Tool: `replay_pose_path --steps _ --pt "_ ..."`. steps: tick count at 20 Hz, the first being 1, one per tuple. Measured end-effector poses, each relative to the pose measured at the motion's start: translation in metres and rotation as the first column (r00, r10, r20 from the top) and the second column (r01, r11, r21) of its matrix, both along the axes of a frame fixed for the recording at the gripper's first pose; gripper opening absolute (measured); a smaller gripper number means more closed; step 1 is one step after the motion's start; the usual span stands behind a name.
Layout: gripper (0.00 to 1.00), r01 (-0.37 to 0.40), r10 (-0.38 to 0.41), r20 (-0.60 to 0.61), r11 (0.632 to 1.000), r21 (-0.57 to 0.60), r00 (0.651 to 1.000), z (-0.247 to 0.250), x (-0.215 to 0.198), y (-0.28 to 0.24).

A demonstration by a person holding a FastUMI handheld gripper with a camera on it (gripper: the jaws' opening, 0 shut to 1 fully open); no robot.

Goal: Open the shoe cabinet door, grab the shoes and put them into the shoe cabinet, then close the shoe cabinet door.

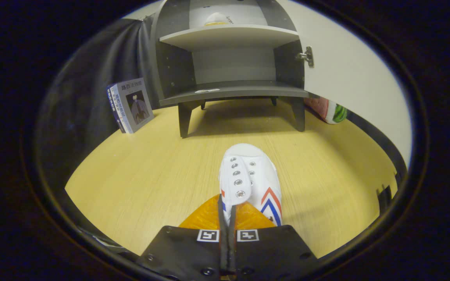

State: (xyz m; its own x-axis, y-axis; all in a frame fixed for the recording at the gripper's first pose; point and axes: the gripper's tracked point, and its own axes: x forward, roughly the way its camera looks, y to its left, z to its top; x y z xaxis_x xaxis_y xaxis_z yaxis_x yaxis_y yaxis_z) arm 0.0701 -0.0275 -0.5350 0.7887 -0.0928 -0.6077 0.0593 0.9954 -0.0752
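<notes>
A pale yellow wood-grain tabletop (139,171) spreads across the view, its grain running in fine lines; a grey-covered book with a blue-and-white spine (131,104) stands upright on it at the far left, leaning slightly back against a dark cloth wall (92,86); the cover carries a small dark figure, too small to make out further; at the far right, on the tabletop, lies a rounded soft object patterned like a watermelon slice, pink with a green striped rind (328,110), partly hidden, touching or just beside a plain off-white panel (358,78); a small dark bracket-like piece (384,197) stands at the tabletop's right edge, unclear in shape.
</notes>
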Motion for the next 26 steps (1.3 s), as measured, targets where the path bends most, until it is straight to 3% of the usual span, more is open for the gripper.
replay_pose_path --steps 9,17,20,26 --pt "0.03 0.003 -0.003 0.112 1.0 0.003 0.994 0.069 0.01 0.01" --pt "0.02 -0.025 0.026 0.196 1.0 -0.01 0.98 0.207 0.032 0.024" --pt "0.02 -0.012 0.028 0.237 0.998 -0.065 0.971 0.265 0.052 0.019" --pt "0.02 0.055 -0.011 0.301 0.989 -0.139 0.954 0.324 0.109 0.017"
